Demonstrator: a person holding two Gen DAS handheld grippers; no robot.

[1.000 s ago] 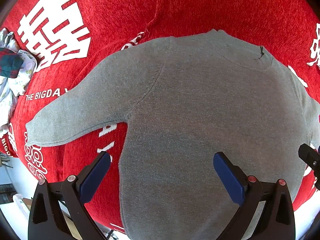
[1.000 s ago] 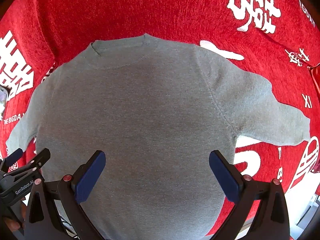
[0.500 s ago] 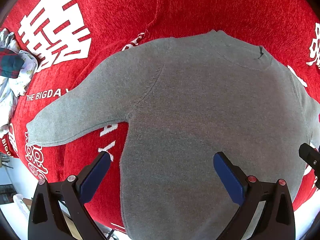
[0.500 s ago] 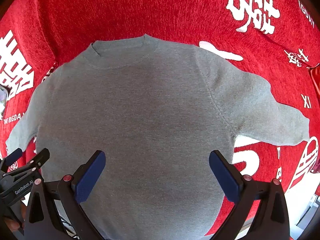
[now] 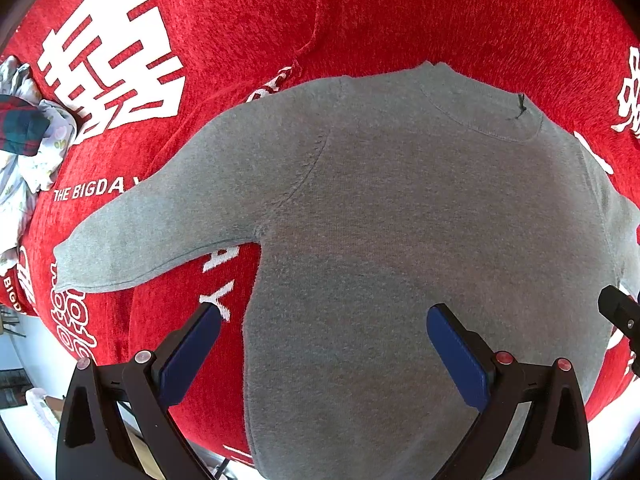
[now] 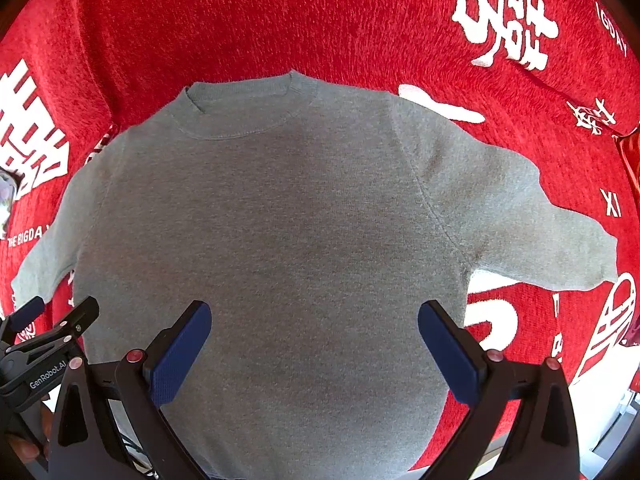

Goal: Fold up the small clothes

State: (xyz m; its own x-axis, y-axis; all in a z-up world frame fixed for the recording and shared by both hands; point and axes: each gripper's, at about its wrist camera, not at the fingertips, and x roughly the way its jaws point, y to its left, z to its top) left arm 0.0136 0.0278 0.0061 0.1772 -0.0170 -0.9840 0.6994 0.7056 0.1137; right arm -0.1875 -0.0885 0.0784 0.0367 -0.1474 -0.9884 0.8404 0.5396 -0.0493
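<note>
A small grey sweater (image 5: pixel 400 240) lies flat and spread out on a red blanket (image 5: pixel 400 12) printed with large white characters and lettering, its round collar (image 6: pixel 240 116) at the far end and both sleeves stretched out to the sides. The left sleeve (image 5: pixel 160 236) runs over the words "THE BIGDAY"; the right sleeve (image 6: pixel 532 224) ends near a white "XI". The left gripper (image 5: pixel 322 344) hovers above the sweater's lower left part, its blue-padded fingers spread wide and holding nothing, one finger over the red blanket and the other over grey cloth. The right gripper (image 6: pixel 314 338) hangs over the lower middle of the sweater, likewise wide apart and empty. A heap of other clothes (image 5: pixel 24 140), white and dark plaid, sits at the blanket's left edge.
</note>
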